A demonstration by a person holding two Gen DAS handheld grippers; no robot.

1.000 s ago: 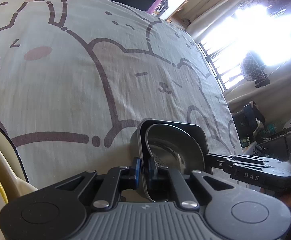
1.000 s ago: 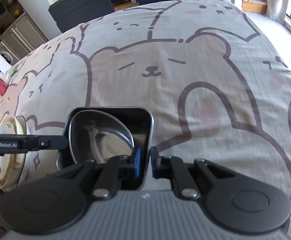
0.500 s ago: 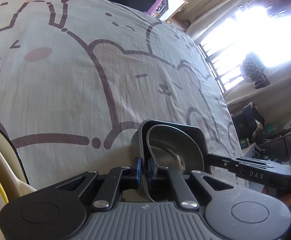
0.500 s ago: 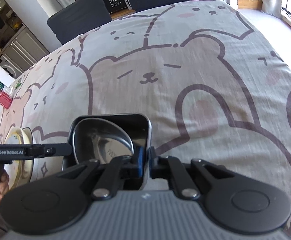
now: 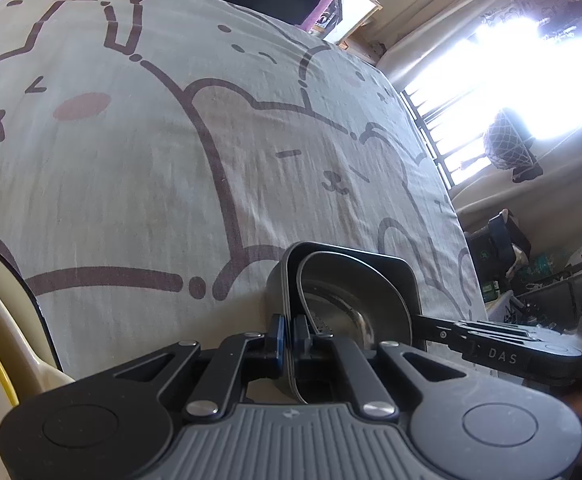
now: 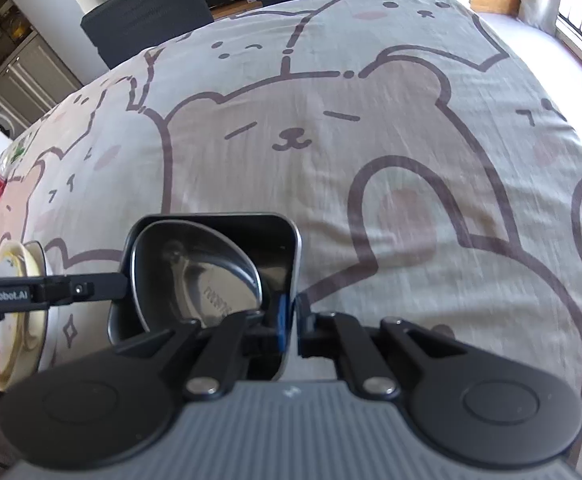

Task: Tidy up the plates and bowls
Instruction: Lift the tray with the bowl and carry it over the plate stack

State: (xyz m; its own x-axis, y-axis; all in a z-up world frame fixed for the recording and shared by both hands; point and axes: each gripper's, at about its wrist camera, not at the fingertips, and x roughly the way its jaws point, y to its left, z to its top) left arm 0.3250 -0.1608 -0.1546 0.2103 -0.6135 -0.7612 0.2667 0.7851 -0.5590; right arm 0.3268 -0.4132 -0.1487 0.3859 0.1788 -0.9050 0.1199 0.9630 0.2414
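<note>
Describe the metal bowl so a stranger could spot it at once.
Start at the bear-print cloth, then its near edge, where both grippers pinch a dark square dish. The metal bowl leans tilted inside it, the only shiny, rounded piece there.

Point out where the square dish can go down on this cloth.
Bare bear-print tablecloth ahead of the black square dish and to its right, out to the cloth's edge. Crowded to its left: cream plates sit beside the left gripper.
</note>
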